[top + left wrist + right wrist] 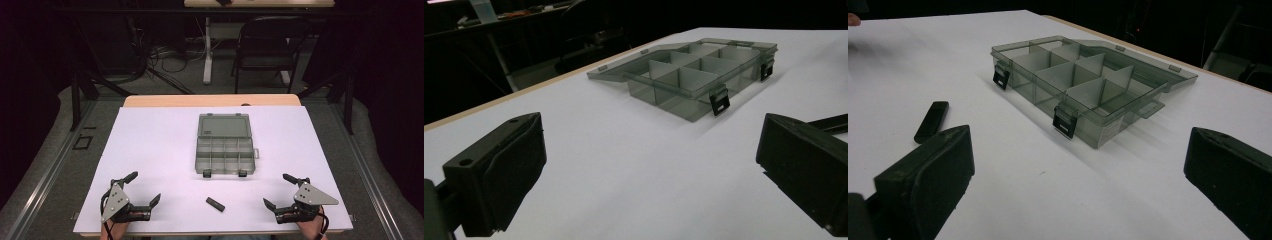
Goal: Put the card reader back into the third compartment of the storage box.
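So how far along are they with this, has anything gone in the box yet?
Barely begun. The organizer box already lies open, compartments apparently empty. Nothing is in hand: left gripper and right gripper rest open on the table. The small black bar lies untouched before the box.

open organizer box [225,150] mid-table; black bar [215,204] near edge; both claws spread.

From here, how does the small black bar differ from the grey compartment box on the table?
The small black bar is solid, opaque and slim; the compartment box is translucent grey, much larger and split by dividers. The bar lies slanted, near the front edge between the left gripper and the right gripper; the box sits square near the table's middle, lid open and laid flat behind it. The bar looks like one plain piece; the box has two black latches. Both rest on the white table, untouched.
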